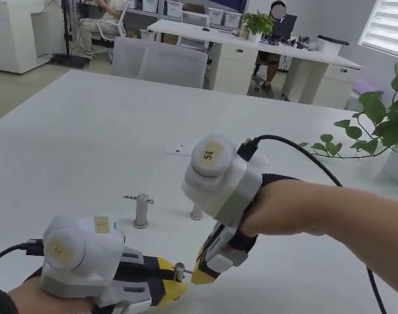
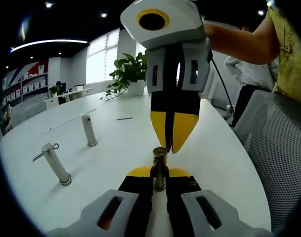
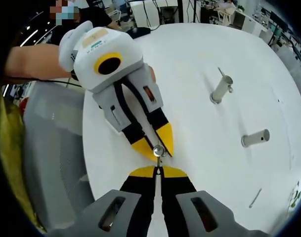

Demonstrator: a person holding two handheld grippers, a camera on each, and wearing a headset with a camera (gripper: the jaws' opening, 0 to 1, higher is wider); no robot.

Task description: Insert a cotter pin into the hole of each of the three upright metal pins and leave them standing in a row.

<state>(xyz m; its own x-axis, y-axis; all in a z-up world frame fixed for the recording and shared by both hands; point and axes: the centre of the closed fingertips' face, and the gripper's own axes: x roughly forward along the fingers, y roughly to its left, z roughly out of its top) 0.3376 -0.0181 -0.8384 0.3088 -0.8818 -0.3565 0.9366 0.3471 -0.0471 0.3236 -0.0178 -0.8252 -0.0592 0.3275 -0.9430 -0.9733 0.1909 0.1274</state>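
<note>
Steel-grey metal pin [image 2: 159, 170] sits clamped in left gripper [image 1: 170, 288] jaws, narrow gap, at 6 o'clock on surface [image 1: 87, 144]. Right gripper [image 2: 174, 147] jaws pinched tight on thin cotter pin [image 3: 158, 161], tip near the hole. Best: line up straight, push slowly, stop the pin turning. Finished pin [image 1: 141, 210] at 11 o'clock, bare pin [image 1: 196, 213] at 12.
</note>
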